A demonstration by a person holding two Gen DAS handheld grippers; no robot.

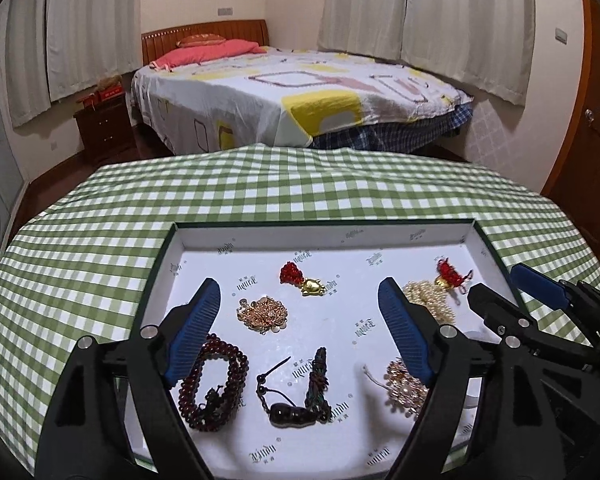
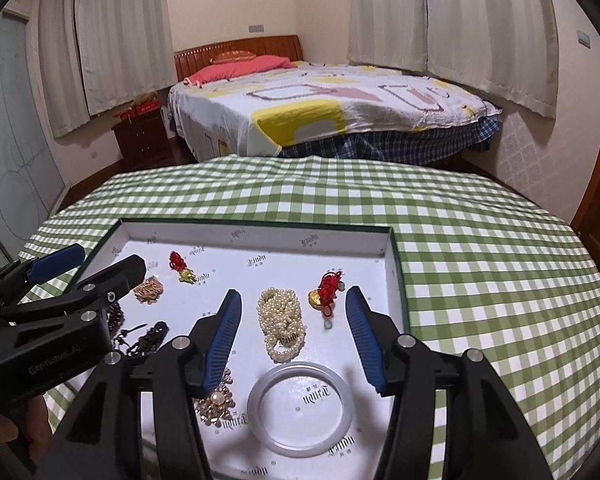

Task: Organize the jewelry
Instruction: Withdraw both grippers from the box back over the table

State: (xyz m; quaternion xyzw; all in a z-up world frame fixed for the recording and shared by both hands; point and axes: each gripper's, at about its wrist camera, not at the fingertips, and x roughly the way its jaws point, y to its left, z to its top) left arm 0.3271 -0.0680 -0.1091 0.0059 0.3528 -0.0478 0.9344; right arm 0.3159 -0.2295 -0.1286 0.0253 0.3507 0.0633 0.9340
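Both my left tongs (image 1: 300,332) and right tongs (image 2: 294,332) hang spread and empty; every piece I see, from pearl strand (image 2: 282,320) to translucent bangle (image 2: 300,408), already lies apart in the white-lined box (image 2: 260,236), nearly done

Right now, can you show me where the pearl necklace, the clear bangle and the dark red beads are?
pearl necklace (image 2: 281,322), right wrist view, on the middle of the heaped pearl strands.
clear bangle (image 2: 256,396), right wrist view, on the left side of the ring.
dark red beads (image 1: 192,384), left wrist view, on the loop's left strand.
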